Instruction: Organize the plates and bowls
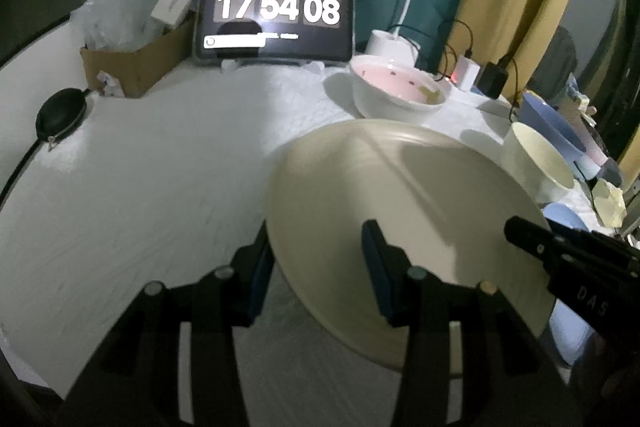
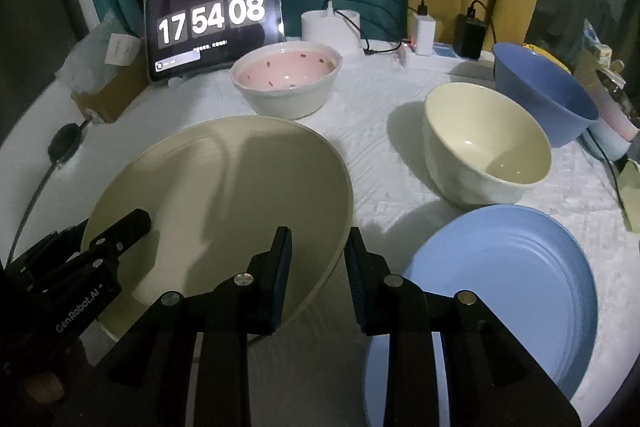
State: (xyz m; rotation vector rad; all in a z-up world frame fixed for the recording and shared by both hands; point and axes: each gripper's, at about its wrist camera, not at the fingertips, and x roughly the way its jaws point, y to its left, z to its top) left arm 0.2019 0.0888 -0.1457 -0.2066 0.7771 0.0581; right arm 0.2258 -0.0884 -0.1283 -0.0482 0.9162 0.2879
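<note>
Progress assessment: the task appears to be at an early stage. No plate or bowl is stacked on another; each piece stands alone on the white table covering (image 2: 360, 115).

Reference landmark: the cream plate (image 2: 224, 203).

- The cream plate is tilted, its right edge raised off the covering.
- The right gripper (image 2: 318, 247) straddles that raised rim, one finger over the plate face and one outside it. The jaws are spread with a clear gap; they are not yet pinching the rim.
- The left gripper (image 1: 318, 247) straddles the plate's opposite rim, jaws likewise spread. Contact between its pads and the rim cannot be confirmed, as this view is blurred.
- The blue plate (image 2: 504, 291) lies flat just right of the cream plate.
- The cream bowl (image 2: 486, 143) stands beyond the blue plate, right of the cream plate.
- The blue bowl (image 2: 544, 95) sits behind the cream bowl, tilted.
- The pink-lined bowl (image 2: 288, 83) stands just behind the cream plate.

Remaining work, as judged: group the two plates and nest the three bowls.

Visibility limits: the near edge of the blue plate is hidden behind the right gripper. What props the blue bowl is not discernible. The plate's underside is hidden.
</note>
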